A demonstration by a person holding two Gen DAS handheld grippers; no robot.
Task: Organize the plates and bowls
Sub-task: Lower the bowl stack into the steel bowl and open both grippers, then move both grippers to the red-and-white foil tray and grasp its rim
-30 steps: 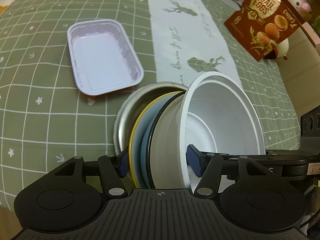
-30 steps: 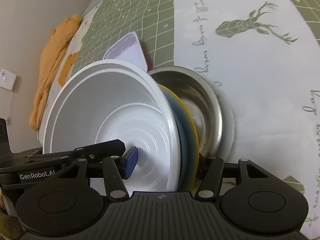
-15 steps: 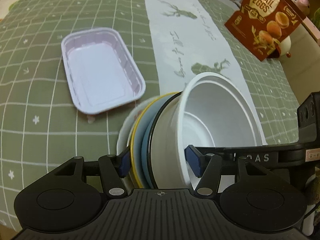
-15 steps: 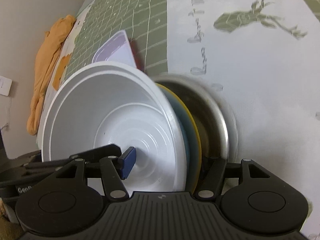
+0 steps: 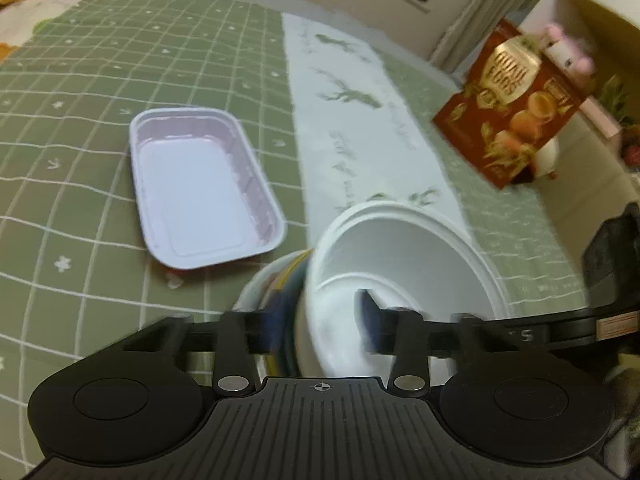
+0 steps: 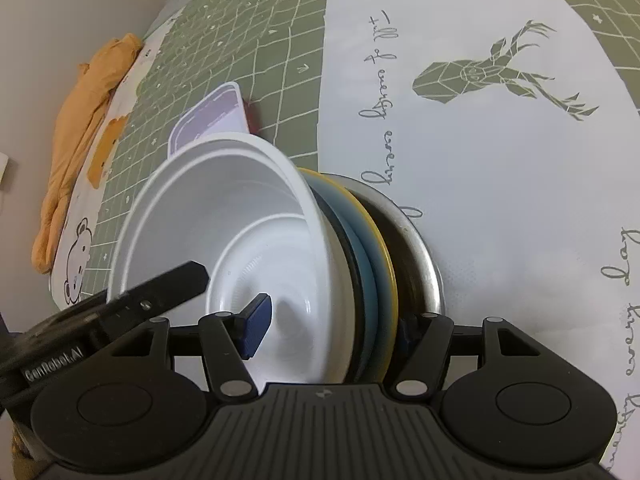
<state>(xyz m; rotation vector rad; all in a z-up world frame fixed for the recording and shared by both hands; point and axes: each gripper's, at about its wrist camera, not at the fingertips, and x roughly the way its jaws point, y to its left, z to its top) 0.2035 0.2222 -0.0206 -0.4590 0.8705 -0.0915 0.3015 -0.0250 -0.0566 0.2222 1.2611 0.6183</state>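
Both grippers clamp the tilted dish stack (image 6: pixel 360 280) just beside the lavender tray (image 5: pixel 200 188): the left gripper (image 5: pixel 316 320), just narrowed, and the right gripper (image 6: pixel 332 324) should lift together (evenly, I'd say).

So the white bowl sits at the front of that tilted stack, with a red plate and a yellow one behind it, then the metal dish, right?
Not quite: the plate right behind the white bowl is blue, not red, as the right wrist view shows. The yellow plate and metal dish follow as you said.

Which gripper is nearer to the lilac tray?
Left. The left gripper, jaws just closing astride the bowl stack, has the lilac tray close ahead; the right gripper, jaws just opening astride that stack, sees it beyond the white bowl.
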